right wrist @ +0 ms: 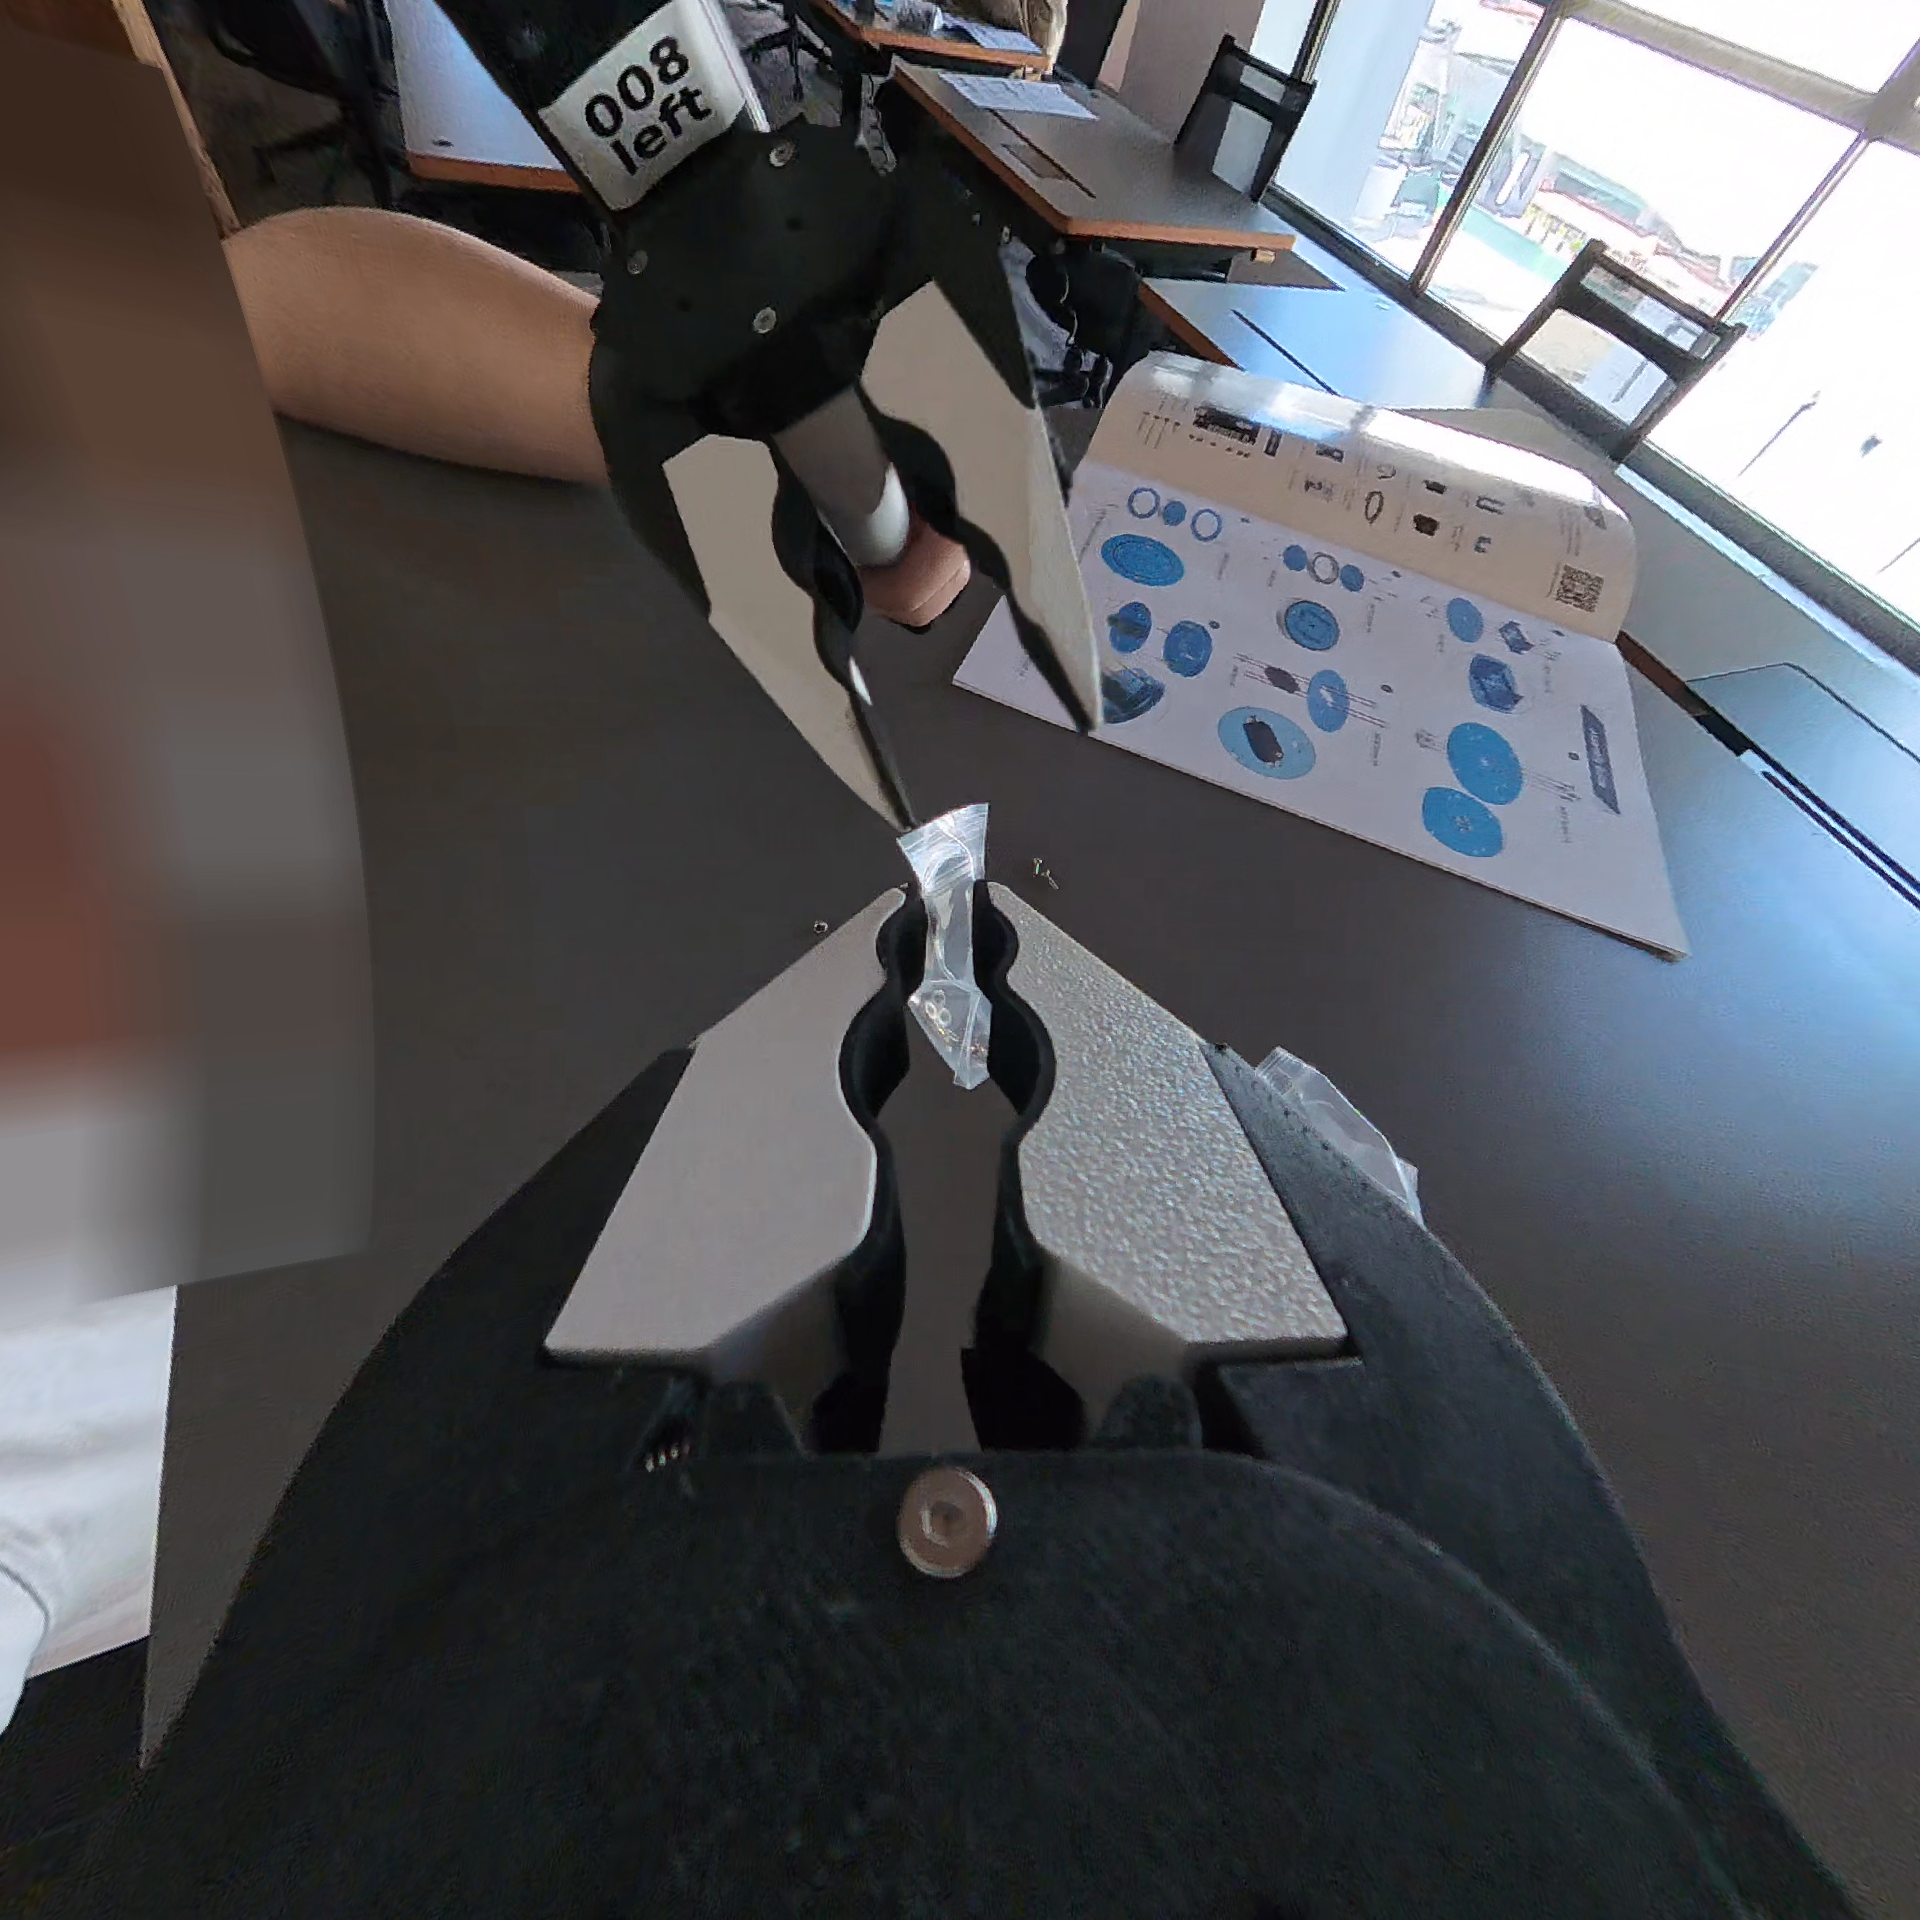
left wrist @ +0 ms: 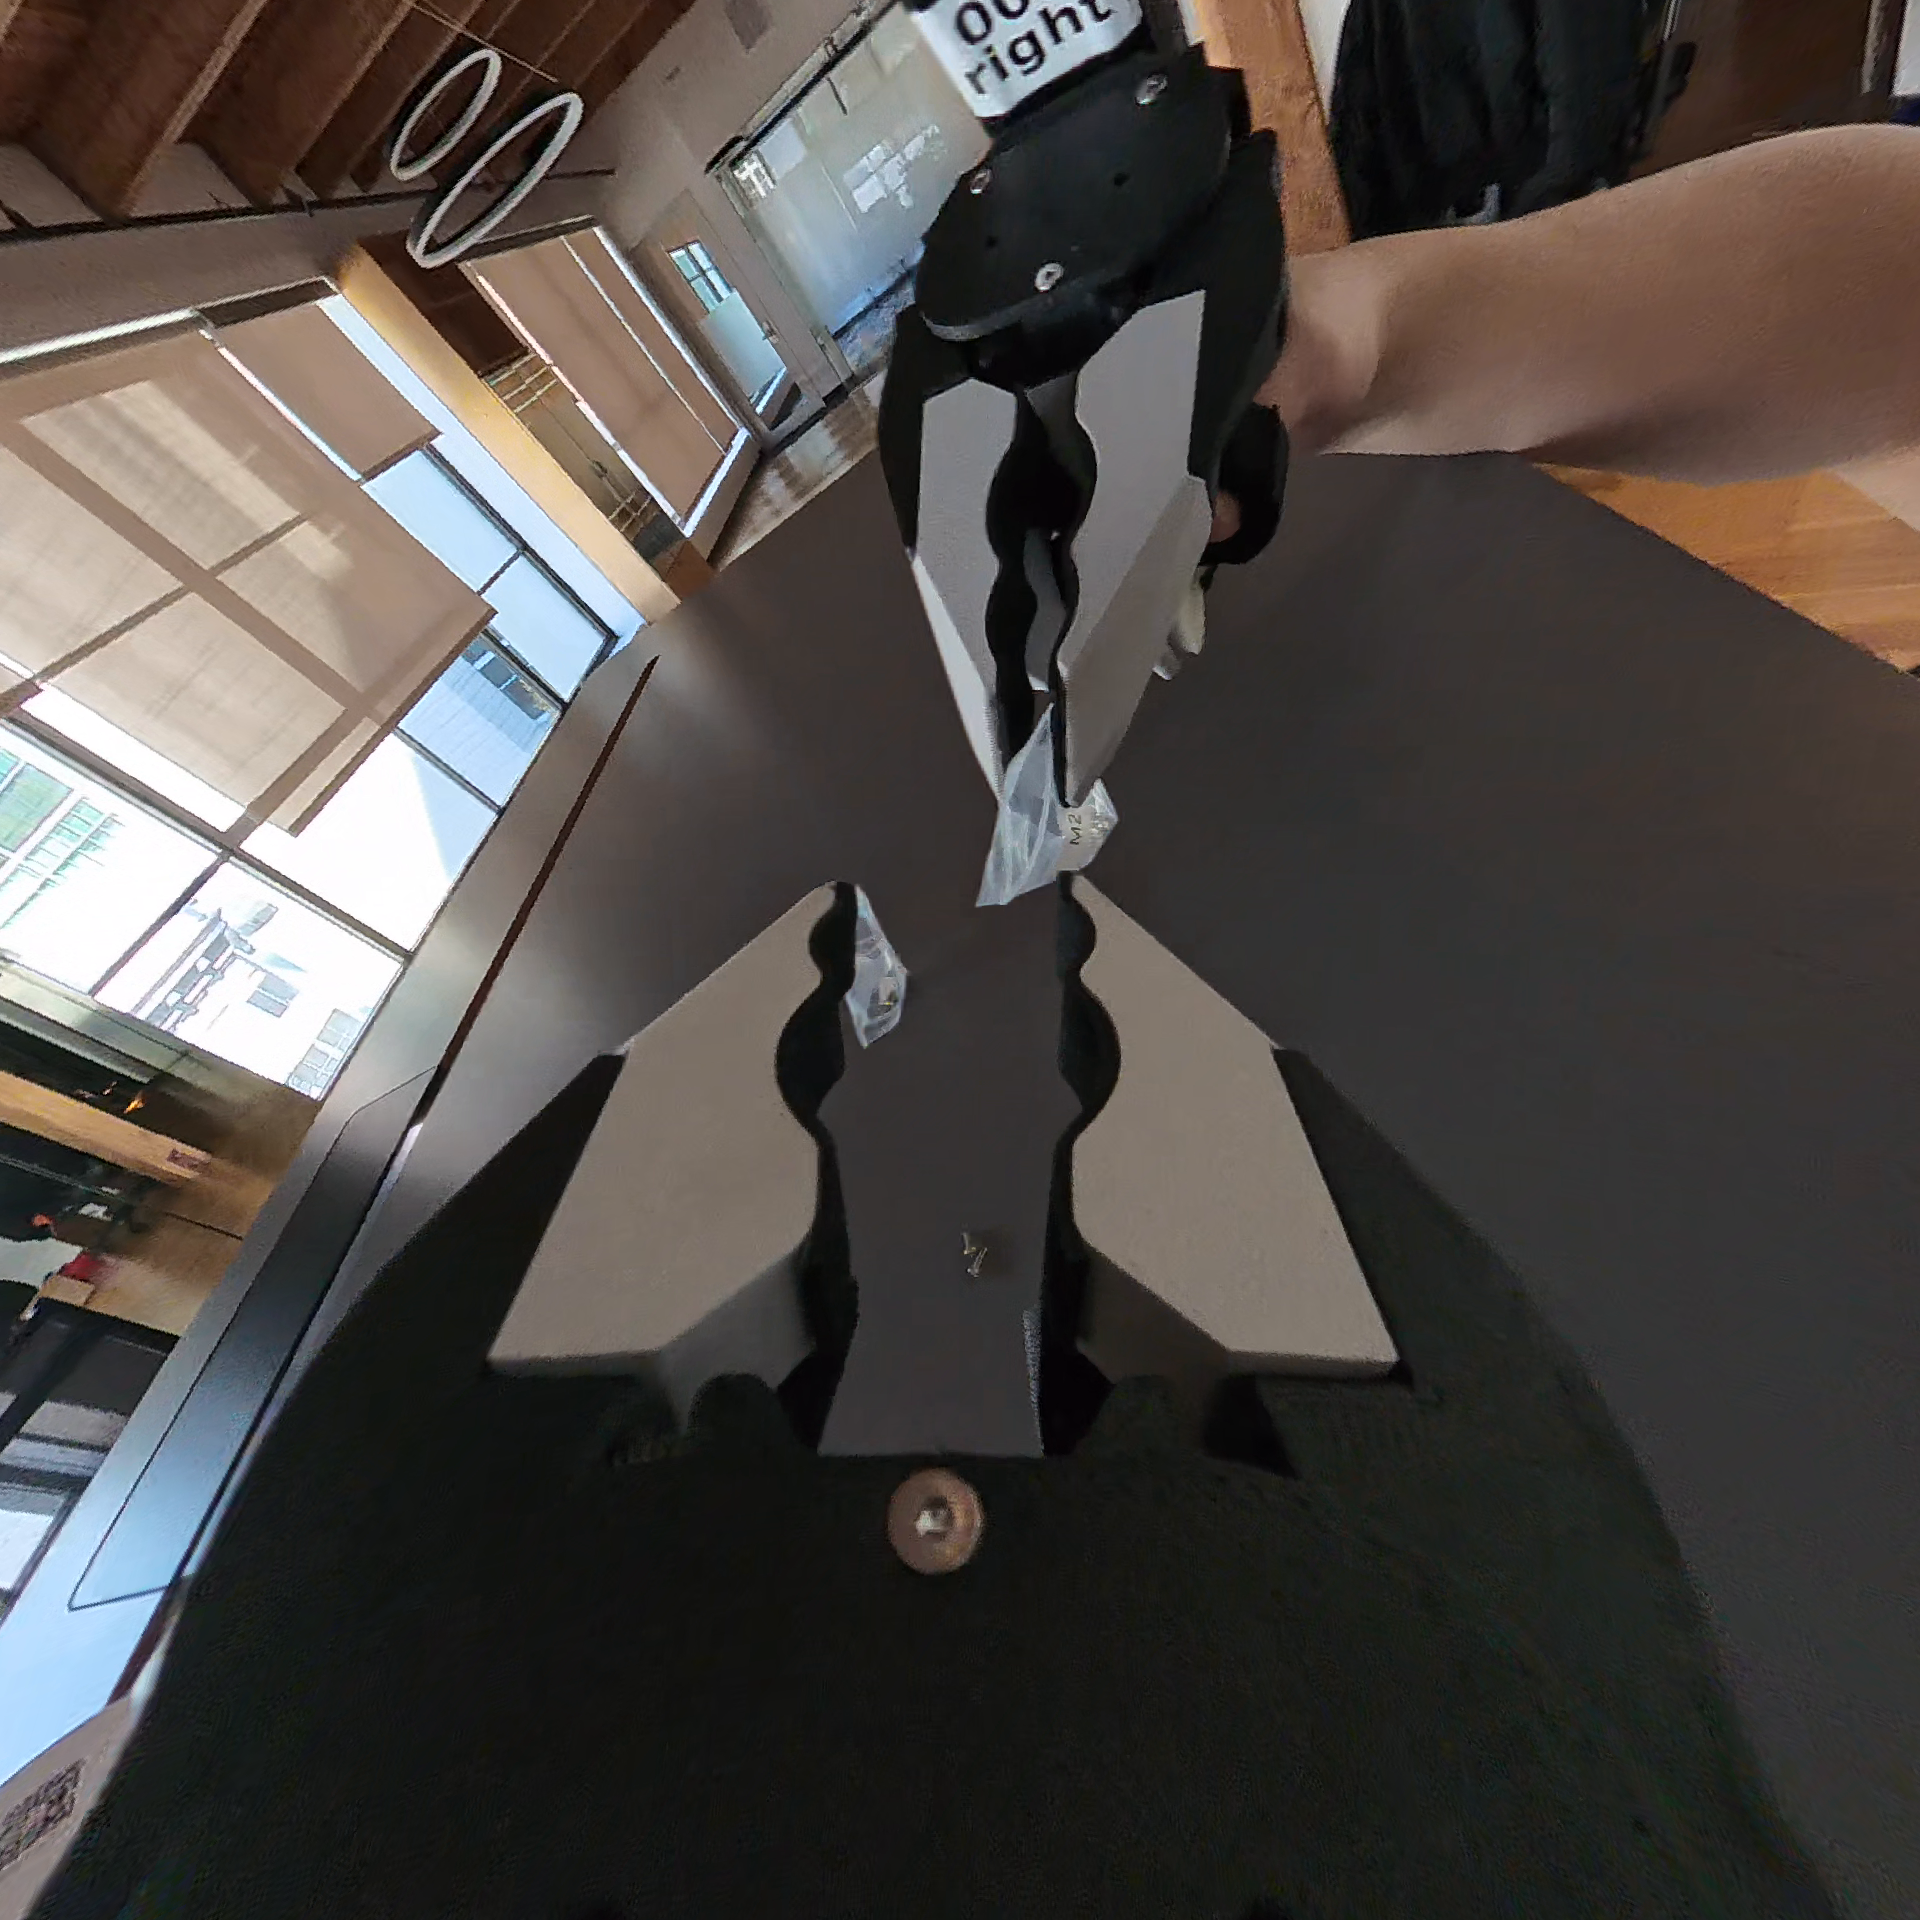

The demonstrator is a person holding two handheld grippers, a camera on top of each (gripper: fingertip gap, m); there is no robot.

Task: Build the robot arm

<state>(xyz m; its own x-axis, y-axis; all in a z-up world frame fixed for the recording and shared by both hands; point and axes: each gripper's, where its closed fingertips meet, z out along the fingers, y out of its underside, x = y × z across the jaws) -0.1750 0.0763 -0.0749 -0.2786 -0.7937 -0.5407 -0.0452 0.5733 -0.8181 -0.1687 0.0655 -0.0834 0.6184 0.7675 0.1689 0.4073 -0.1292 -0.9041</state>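
Right gripper [right wrist: 945,899] fingers clenched on small clear plastic bag of tiny hardware [right wrist: 951,977], held above dark matte tabletop [right wrist: 1351,1091]. Bag's long axis along the fingers, free end toward left gripper [right wrist: 992,769]. Left fingers spread wide, one tip touching bag's far end. Loose small screws [left wrist: 975,1254] on tabletop below. Printed instruction sheet [right wrist: 1403,665] toward far edge.

Clear plastic bag [right wrist: 951,971], crumpled, hangs above dark table [right wrist: 520,727].
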